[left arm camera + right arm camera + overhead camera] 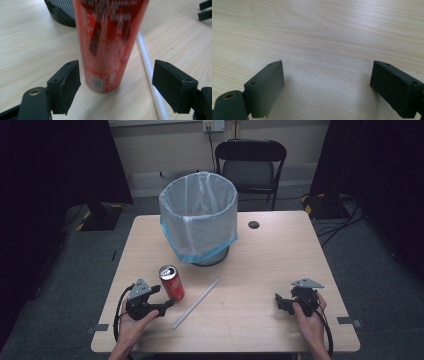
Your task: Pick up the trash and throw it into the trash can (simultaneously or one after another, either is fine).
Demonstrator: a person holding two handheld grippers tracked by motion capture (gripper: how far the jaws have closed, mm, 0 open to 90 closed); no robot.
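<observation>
Standing upright on the light wooden table [280, 255] is a red aluminium drink can [172, 282] with a silver top, just in front of the left gripper [162, 300]. From the left gripper view the red can [107, 45] sits between the 2 black jaws, but there's a visible gap on each side — the pads aren't pressing on it, so the jaws are spread and nothing is grasped. The can's base looks planted on the wood, with its shadow right under it.

Just beside the can on its right lies a long white plastic tube [196, 303], running diagonally across the table; up close the tube [150, 72] passes near the right-hand jaw, touching neither the can nor the pad as far as I can tell.

Behind the can is a dark mesh waste bin lined with a pale blue translucent bag [198, 217], sitting toward the far middle of the table.

The right gripper [280, 301] rests well apart at the table's right side, held in the person's right hand [307, 317] — its jaws are spread wide over bare wood [319, 50], holding nothing.
</observation>
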